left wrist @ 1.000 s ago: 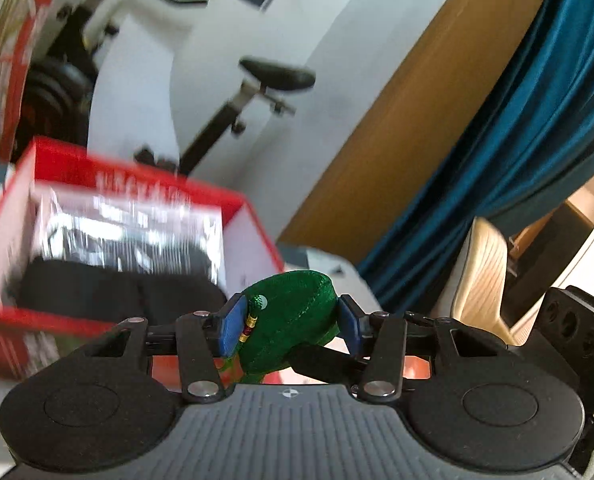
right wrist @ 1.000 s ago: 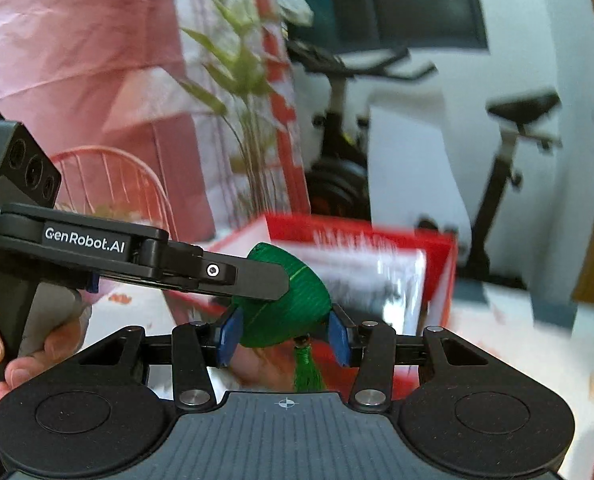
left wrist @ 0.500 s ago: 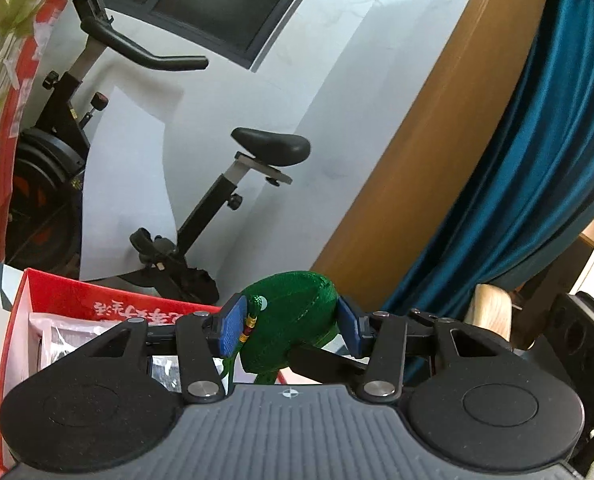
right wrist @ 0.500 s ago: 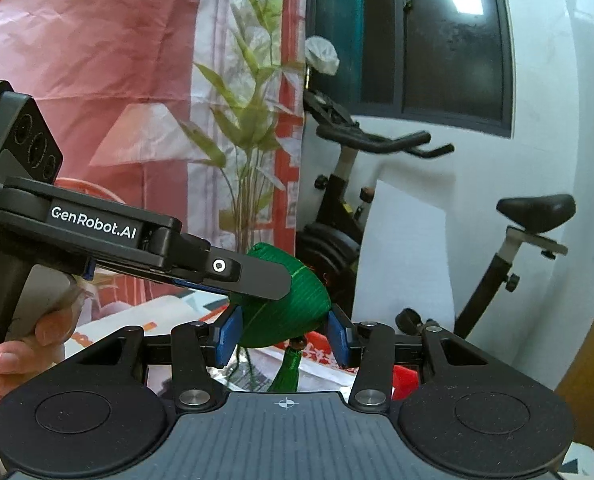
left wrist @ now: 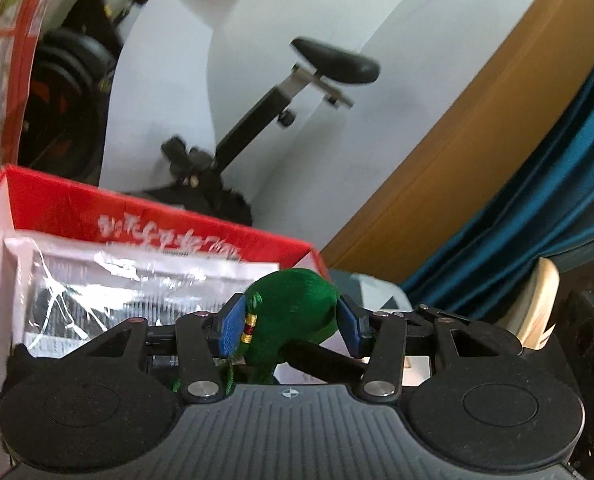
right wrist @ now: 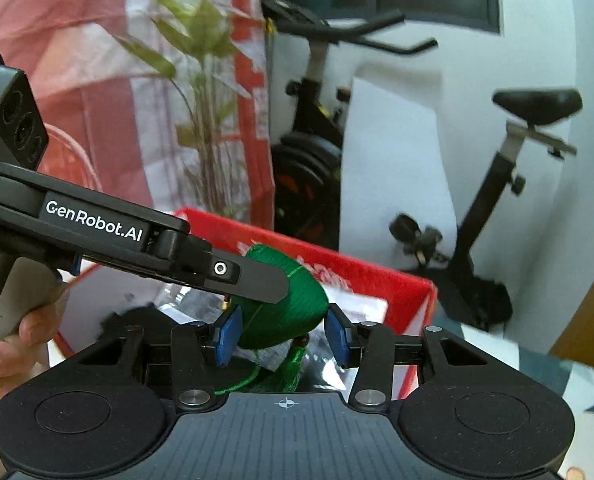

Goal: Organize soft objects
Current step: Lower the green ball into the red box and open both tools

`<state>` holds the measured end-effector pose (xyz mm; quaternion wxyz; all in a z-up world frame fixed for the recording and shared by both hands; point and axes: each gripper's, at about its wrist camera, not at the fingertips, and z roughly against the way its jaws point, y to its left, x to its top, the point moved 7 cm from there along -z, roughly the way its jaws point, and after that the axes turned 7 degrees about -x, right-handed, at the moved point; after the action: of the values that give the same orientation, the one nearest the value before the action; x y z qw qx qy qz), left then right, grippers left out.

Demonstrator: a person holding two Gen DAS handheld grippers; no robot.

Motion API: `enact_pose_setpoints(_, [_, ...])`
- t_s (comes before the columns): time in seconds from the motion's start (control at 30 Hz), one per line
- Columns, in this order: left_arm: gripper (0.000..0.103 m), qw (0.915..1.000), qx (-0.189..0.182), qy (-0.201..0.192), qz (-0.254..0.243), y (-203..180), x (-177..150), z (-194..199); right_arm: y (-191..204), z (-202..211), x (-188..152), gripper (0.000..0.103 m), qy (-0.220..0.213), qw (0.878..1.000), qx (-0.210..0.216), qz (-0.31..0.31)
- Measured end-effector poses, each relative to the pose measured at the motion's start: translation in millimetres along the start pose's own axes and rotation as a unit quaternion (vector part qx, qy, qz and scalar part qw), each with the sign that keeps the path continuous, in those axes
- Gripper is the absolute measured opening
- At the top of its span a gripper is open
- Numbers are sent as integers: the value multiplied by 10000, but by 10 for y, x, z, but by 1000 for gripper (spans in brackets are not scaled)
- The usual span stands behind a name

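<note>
Both the left gripper (left wrist: 291, 330) and right gripper (right wrist: 282, 336) clamp, half-closed, one green tasselled pouch (left wrist: 293, 316).

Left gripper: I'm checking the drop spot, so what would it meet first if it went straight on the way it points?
Probably the clear plastic packet lying in the red box, just beyond the green pouch held in the left gripper; depth is hard to judge.

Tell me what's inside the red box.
Inside the red box lies a clear plastic-wrapped packet and a black soft item. The green pouch and grippers hide the box's front part.
</note>
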<state>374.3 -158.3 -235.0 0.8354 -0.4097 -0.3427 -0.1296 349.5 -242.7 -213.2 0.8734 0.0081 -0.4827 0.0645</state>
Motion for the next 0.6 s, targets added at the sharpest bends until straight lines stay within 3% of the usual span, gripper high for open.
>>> enact_pose_setpoints(0.37, [51,9984,406,89,-389,104,61,-95,-270,-100,-130,39,198,9990,-366,-177])
enact_pose_setpoints(0.6, [51,9915,691,-217,-1080,-57,14,369,-68,245,-133,39,-105,9993,-285,-220])
